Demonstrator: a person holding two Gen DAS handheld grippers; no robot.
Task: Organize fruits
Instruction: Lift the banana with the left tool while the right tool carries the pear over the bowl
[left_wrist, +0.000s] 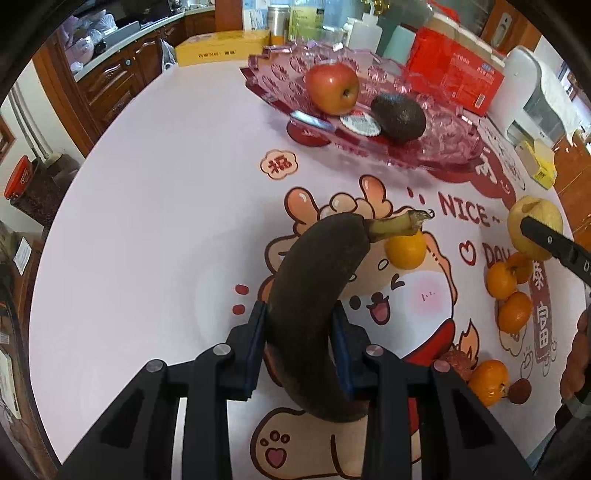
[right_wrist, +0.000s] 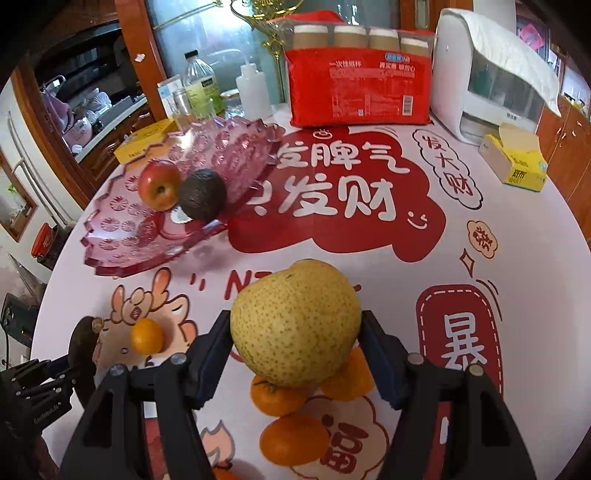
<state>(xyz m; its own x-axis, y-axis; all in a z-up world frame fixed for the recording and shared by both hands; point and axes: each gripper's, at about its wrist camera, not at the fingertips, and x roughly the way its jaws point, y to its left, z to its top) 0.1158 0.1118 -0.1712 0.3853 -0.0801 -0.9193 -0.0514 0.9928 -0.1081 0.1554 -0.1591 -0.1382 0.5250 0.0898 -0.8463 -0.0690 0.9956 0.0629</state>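
My left hand-held gripper (left_wrist: 299, 332) is clamped tight on a blackened banana (left_wrist: 317, 295), its stem pointing away from me over the cartoon-printed desk (left_wrist: 147, 221). My right hand-held gripper (right_wrist: 295, 332) is about half open, with its pads against the sides of a speckled yellow pear (right_wrist: 295, 325), which sits above three mandarins (right_wrist: 279, 400) lying close together on the desk. Between the two grippers, a little further out, a lone mandarin (right_wrist: 147, 335) rests on the printed mascot. Beyond all that stands the pink glass fruit dish (right_wrist: 122, 254), holding a red apple (right_wrist: 159, 184) and a dark avocado (right_wrist: 203, 194) side by side, touching. Behind the dish is a red package (right_wrist: 360, 88)
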